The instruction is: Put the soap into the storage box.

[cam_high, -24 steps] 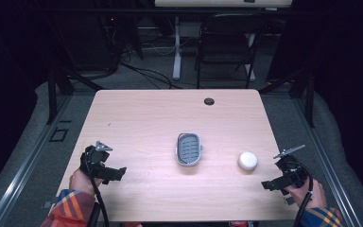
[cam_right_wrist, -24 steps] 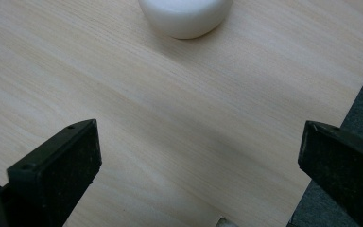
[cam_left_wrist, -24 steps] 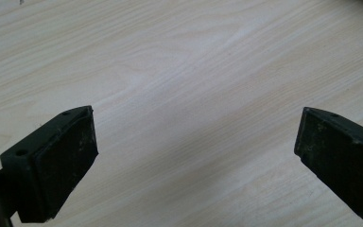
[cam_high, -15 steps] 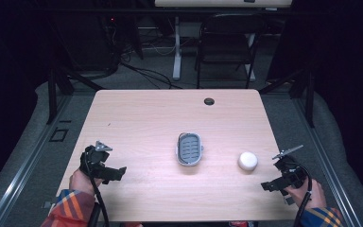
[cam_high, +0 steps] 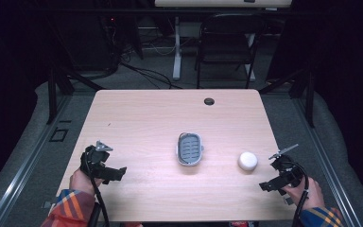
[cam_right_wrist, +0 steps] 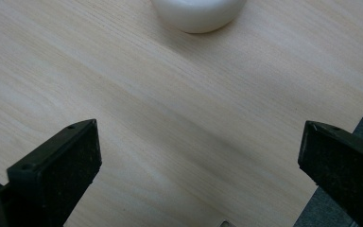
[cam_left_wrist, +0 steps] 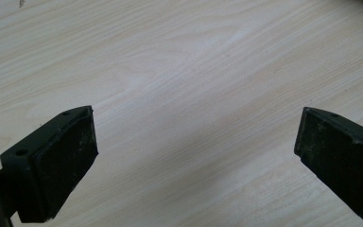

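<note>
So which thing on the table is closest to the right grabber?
The white round lump. It sits just ahead of the right gripper, while the grey slotted dish lies farther off, mid-table.

This looks like a lab or recording studio: a light wooden tabletop (cam_high: 146, 123) stands on grey carpet (cam_high: 38, 142), with black curtains (cam_high: 345, 71) around, loose cables (cam_high: 144, 71) on the floor and a folding chair (cam_high: 227, 45) behind.

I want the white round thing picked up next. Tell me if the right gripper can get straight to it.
Probably yes. The right gripper is open, the white round object sits just ahead of it, and only bare table lies between.
</note>
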`<state>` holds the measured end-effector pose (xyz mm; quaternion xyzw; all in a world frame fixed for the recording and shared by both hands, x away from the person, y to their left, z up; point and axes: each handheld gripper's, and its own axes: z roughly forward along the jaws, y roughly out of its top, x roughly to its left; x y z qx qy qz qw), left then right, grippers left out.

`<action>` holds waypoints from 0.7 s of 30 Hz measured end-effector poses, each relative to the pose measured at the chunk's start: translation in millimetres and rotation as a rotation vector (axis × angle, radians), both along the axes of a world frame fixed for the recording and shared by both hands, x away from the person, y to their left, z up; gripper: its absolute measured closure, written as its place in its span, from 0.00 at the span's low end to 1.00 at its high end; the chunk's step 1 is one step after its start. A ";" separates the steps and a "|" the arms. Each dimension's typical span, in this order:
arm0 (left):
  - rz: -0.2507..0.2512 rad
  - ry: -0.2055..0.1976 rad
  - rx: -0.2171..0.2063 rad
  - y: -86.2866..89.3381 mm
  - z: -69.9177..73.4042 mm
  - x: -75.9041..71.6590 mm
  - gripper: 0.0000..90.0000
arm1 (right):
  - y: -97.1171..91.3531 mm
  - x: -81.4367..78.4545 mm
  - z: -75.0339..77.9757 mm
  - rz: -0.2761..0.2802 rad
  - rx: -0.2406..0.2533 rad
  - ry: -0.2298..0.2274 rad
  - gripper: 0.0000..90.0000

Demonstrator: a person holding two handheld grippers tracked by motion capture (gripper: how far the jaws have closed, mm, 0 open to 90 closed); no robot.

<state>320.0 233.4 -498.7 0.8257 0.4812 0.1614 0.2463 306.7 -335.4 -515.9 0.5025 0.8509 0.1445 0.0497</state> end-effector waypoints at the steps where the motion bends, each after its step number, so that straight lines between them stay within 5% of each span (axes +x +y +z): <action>1: 0.000 0.000 0.000 0.0 0.0 0.0 0.00 | 0.8 0.5 -0.3 -0.007 -0.001 -0.007 0.00; 21: -0.004 0.009 -0.004 -0.4 -0.4 0.6 0.00 | 1.6 20.6 5.0 0.001 -0.031 -0.015 0.00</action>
